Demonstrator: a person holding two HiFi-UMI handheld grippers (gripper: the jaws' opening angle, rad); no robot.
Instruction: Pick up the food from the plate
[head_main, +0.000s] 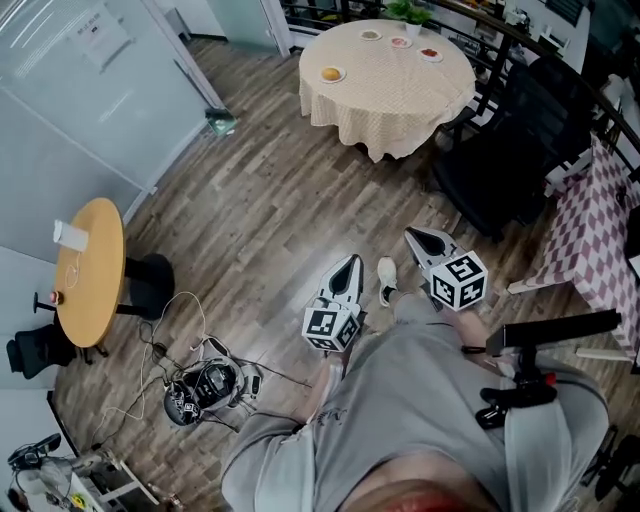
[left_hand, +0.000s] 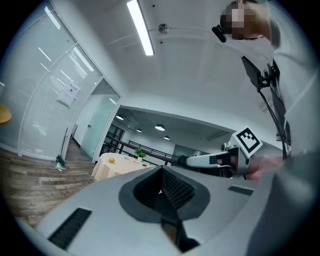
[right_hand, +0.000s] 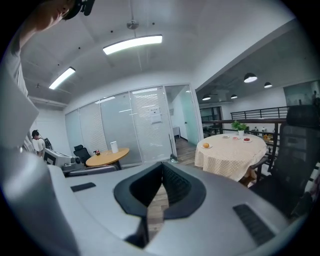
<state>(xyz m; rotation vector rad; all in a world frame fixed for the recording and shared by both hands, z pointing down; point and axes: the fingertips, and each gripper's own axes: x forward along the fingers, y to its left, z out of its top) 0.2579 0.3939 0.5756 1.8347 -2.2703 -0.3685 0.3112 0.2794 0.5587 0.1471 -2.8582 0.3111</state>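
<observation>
1. A round table (head_main: 390, 80) under a pale checked tablecloth stands at the far side of the wood floor (head_main: 260, 200). It is well apart from both grippers.
2. A small white plate (head_main: 331, 74) lies near the table's left edge in the head view.
3. The food (head_main: 331, 72) rests on that plate. It is seen as one rounded, orange-yellow piece.
4. The kind of food cannot be told, as it is too small in every view.
5. Three further small plates (head_main: 401, 42) are set in a row along the table's far edge, beside a potted plant (head_main: 410, 12). Reddish contents are seen on two of them, but they cannot be identified.
6. The table's legs are hidden by the tablecloth, and the lower part of the head view is covered by the person's torso (head_main: 420, 420).
7. The left gripper (left_hand: 161, 170) is held over the floor. Its jaws are closed together, and nothing is between them.
8. The right gripper (right_hand: 161, 165) is held beside it and is pointed toward the table. Its jaw tips are seen to meet, and nothing is gripped or touched.
</observation>
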